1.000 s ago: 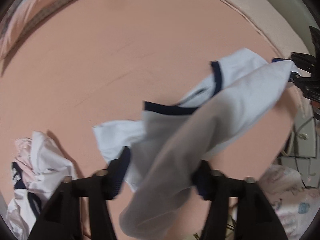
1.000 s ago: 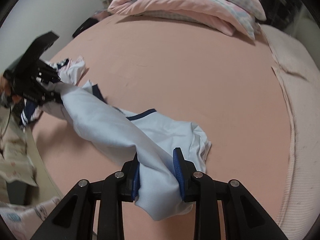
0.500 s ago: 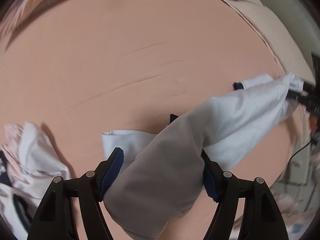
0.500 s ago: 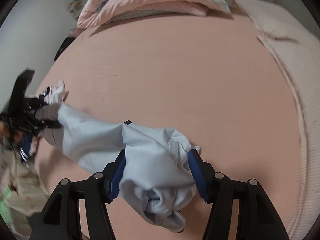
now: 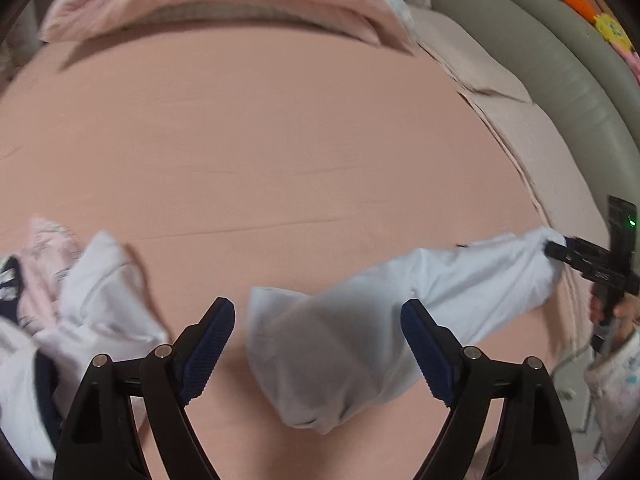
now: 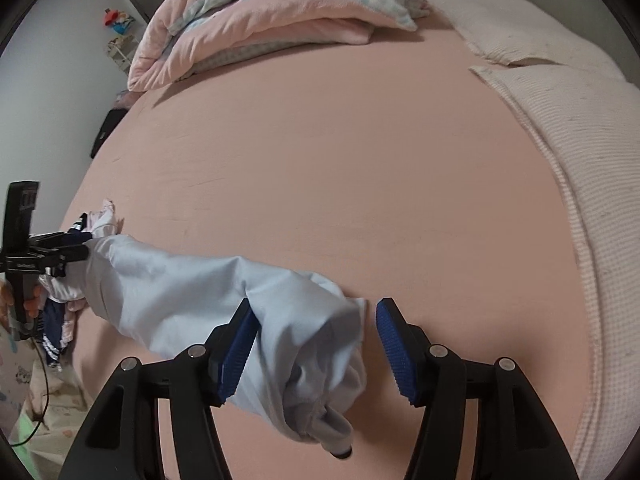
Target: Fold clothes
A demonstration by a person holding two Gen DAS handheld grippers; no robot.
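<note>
On the far left, at about nine o'clock from the left gripper, lies one crumpled heap of white, pink and navy clothes (image 5: pixel 60 312) on the peach-coloured bed sheet (image 5: pixel 280 140). The left black two-finger gripper with blue ribbed pads (image 5: pixel 318 344) comes next: its jaws are opening, and one end of the single pale blue-white garment (image 5: pixel 360 340) hangs between them. The left-hand pad (image 5: pixel 208 344) stands clear of the cloth; whether the right-hand pad touches it I cannot tell, so the hold looks let go. From there the garment stretches as one long twisted rope toward three o'clock, its far end at the right black gripper with blue pads (image 6: pixel 314 346). In the right wrist view, that gripper's jaws stand spread. The cloth lies against the left-hand pad (image 6: pixel 236 352), with a clear gap to the right-hand one, so it is released rather than clenched. The bunched end droops below the pads.

At twelve o'clock, one folded pink quilt stack (image 6: pixel 260 16) sits at the head of the bed. At two o'clock, two cream waffle-weave mats (image 6: pixel 560 92) line the bed's edge.
</note>
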